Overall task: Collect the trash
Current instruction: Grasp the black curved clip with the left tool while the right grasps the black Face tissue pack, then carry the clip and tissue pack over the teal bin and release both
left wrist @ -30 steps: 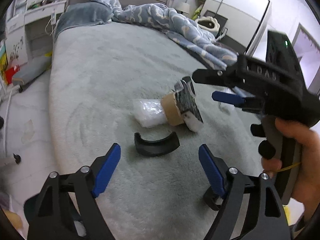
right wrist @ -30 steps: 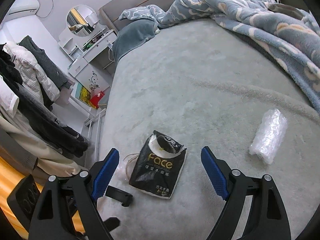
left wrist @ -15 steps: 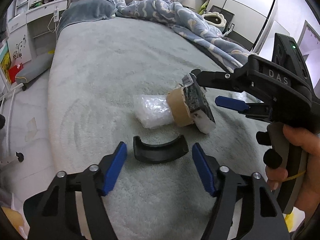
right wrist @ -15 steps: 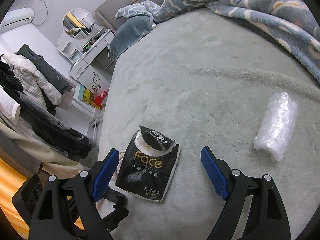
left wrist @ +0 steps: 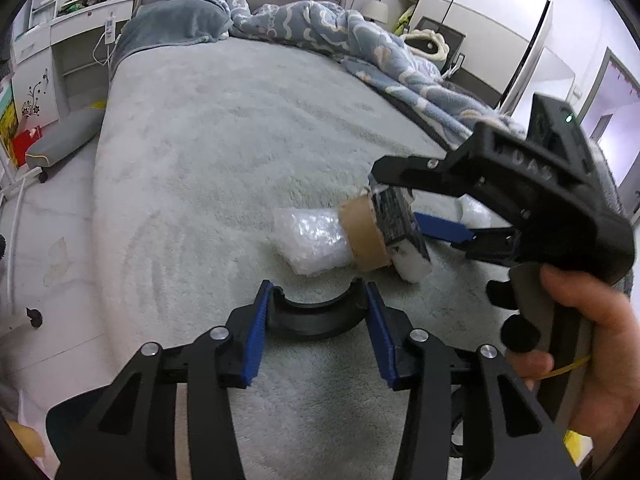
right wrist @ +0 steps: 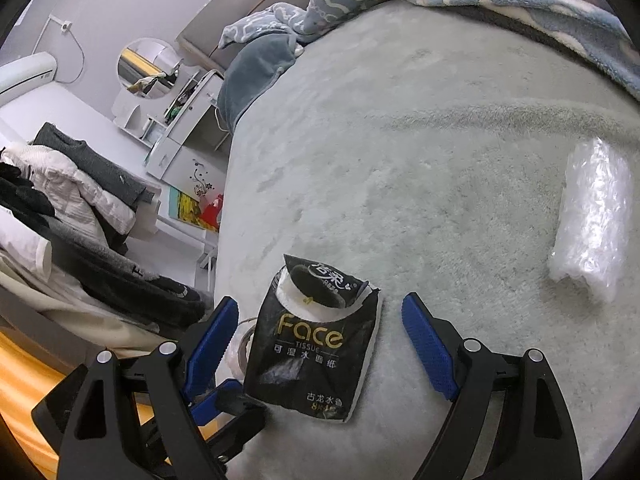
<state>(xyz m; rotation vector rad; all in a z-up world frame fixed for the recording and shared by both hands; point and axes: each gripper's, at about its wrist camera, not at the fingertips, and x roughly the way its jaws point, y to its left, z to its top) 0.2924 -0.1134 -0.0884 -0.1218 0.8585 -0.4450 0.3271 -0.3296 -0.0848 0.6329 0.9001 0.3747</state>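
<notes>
Left gripper (left wrist: 318, 312): jaws have just been closing and now pinch the black curved plastic piece (left wrist: 316, 320) end to end, blue pads on both tips. Grip sits low at 6 o'clock in the left wrist view, probably because the piece lies flat on the grey bed cover (left wrist: 224, 152) and the ends are the only edges to catch. Piece looks like a rigid half-ring, matte black, arc opening away from the camera.

Right gripper (right wrist: 320, 340): jaws spread wide, nothing pressed. It straddles the black tissue pack (right wrist: 320, 340) at 6 o'clock in its own view, pads clear of both sides, lined up for the next pick by my read. Pack is crumpled, torn open at top, white tissue showing, gold "Face" lettering.

Further out in the left wrist view, at about 3 o'clock from the curved piece: brown tape roll (left wrist: 362, 236), touching the pack. Clear bubble wrap roll (left wrist: 310, 240) lies just beside the tape roll, at 12 o'clock from the left grip. A second bubble wrap roll (right wrist: 592, 224) sits at 2 o'clock in the right wrist view, well apart.

Far: rumpled blue blanket (left wrist: 332, 32) at 12 o'clock.
</notes>
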